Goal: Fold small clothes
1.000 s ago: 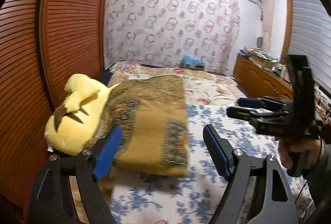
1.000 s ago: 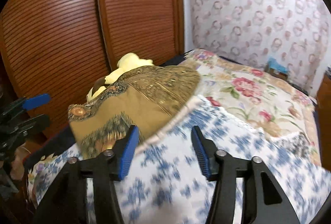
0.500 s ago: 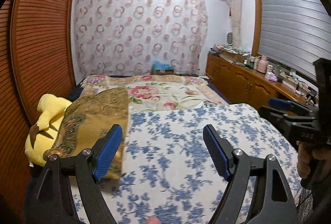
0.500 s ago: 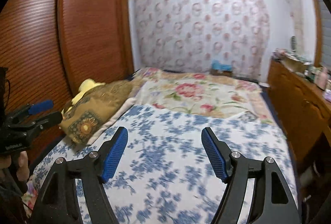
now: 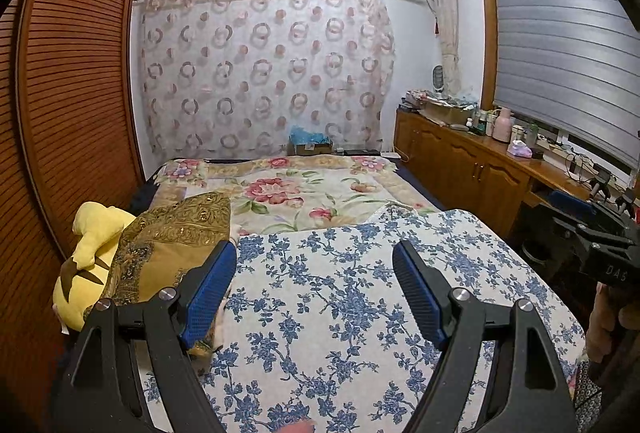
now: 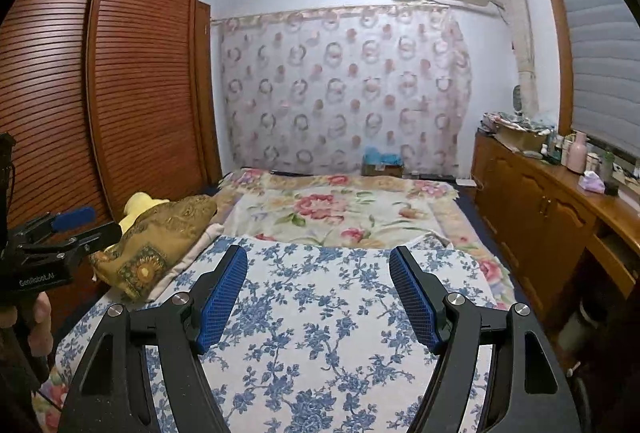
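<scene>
My pads [image 5: 208, 293] were blue, ribbed rubber, I think, on matt black plastic arms. The blue-flowered bedcover [image 5: 340, 297] was soft matt cloth; the wardrobe doors [image 6: 140, 81] slatted, faintly glossy wood; the yellow toy [image 5: 90, 257] plush.

Yellow plush toy [image 5: 90, 261] beside wooden wardrobe [image 5: 68, 113]

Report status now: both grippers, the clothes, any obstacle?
Left gripper open, empty. Right gripper open, empty. Folded gold cloth beside yellow plush. No obstacle seen.

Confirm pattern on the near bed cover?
Blue flowers on white, the near bed cover; clearest in the right wrist view.
</scene>
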Tool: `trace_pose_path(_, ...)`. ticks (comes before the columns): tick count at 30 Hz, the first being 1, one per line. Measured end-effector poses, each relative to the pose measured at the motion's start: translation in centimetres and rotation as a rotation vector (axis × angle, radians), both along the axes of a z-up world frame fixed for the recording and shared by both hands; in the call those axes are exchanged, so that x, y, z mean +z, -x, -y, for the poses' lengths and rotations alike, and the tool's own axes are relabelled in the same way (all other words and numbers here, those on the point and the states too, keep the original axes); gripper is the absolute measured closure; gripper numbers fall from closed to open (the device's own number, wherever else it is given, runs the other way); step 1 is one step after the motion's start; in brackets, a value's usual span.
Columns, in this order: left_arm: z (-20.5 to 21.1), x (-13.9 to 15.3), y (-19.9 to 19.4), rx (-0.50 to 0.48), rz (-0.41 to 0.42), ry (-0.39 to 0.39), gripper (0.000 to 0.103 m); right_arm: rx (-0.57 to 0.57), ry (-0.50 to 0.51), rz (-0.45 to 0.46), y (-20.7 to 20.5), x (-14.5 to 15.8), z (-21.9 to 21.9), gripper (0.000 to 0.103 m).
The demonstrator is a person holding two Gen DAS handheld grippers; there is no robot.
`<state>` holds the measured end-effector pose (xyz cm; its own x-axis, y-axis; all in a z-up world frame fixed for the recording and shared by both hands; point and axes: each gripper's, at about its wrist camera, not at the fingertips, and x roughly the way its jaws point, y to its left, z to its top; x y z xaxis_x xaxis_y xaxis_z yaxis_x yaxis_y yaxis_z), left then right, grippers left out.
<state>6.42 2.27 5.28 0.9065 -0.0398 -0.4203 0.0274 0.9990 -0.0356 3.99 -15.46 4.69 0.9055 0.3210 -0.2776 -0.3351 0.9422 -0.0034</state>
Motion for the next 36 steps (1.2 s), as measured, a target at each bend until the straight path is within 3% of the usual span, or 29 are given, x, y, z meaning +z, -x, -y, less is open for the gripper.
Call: trace_pose_path(36,-0.5,0.1,0.1,0.006,0.011,0.002,0.022,-0.005,-0.016,-0.022,-0.2,0.2,1.2,0.028)
